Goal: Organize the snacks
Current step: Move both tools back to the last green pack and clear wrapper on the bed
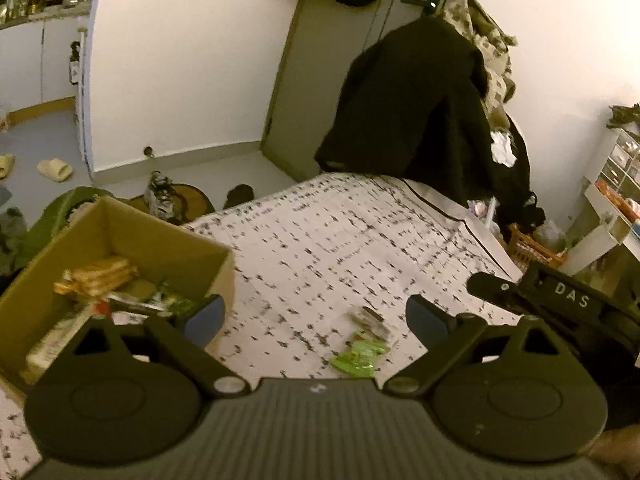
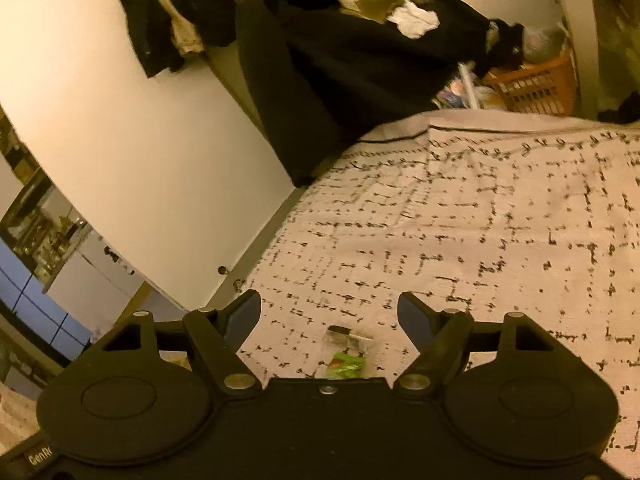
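Observation:
Two small snack packets lie together on the patterned bedspread (image 1: 340,240): a green one (image 1: 358,354) and a clear, silvery one (image 1: 370,320). My left gripper (image 1: 314,308) hovers open just before them, nothing between its fingers. An open cardboard box (image 1: 120,232) stands at its left, holding an orange packet (image 1: 100,276) and several other snacks. The right tool's black body (image 1: 560,300) shows at the right edge. In the right wrist view, the green packet (image 2: 346,365) and the clear packet (image 2: 348,336) lie low between the fingers of my open, empty right gripper (image 2: 329,300).
A black coat (image 1: 420,100) hangs over a chair beyond the bed's far end, beside a door (image 1: 320,80). An orange basket (image 1: 532,248) and white shelves (image 1: 616,184) stand at the right. Slippers (image 1: 54,168) and clutter lie on the floor past the box.

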### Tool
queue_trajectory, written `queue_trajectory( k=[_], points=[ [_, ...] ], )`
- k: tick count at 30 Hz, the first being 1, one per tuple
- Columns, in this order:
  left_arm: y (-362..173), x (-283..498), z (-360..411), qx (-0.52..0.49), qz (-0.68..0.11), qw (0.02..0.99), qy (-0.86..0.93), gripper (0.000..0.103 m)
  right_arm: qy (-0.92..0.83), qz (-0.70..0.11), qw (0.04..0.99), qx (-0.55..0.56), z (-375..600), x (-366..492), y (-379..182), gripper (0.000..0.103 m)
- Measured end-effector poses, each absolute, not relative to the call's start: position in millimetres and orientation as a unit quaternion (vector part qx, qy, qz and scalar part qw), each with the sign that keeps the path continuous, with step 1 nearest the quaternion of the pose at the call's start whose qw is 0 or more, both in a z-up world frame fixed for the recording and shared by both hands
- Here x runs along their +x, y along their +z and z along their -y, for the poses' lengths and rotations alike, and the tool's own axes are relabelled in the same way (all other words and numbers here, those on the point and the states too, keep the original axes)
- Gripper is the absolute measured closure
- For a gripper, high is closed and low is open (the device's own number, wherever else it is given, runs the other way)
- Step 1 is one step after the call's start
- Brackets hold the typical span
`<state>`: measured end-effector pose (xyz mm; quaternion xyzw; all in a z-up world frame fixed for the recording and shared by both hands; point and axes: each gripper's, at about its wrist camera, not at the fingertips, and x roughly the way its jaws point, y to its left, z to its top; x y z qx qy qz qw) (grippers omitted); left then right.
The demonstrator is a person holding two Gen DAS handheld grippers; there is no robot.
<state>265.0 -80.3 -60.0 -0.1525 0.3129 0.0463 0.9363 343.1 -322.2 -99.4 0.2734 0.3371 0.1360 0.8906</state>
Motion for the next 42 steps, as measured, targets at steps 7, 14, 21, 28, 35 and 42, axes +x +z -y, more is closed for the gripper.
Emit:
queue_trajectory(
  k=[7, 14, 21, 28, 35, 42],
  points=[
    [-85, 279, 98, -0.143, -0.330, 0.933, 0.026, 0.007, 0.130, -0.342, 0.891, 0.270, 329, 348, -103, 0.028],
    [-118, 290, 116, -0.138, -0.353, 0.925, 0.017, 0.008, 0.112, -0.365, 0.886, 0.264, 337, 355, -117, 0.028],
    [-143, 298, 130, -0.135, -0.370, 0.919, 0.007, 0.008, 0.104, -0.375, 0.880, 0.271, 346, 360, -130, 0.028],
    [-158, 306, 152, -0.095, -0.366, 0.926, -0.017, 0.008, 0.104, -0.387, 0.874, 0.274, 348, 363, -138, 0.028],
    [-168, 317, 156, -0.081, -0.361, 0.929, -0.003, 0.014, 0.106, -0.392, 0.871, 0.275, 348, 366, -143, 0.028],
    [-174, 333, 150, -0.091, -0.364, 0.927, -0.003, 0.042, 0.118, -0.400, 0.872, 0.255, 337, 370, -147, 0.028]
  ],
)
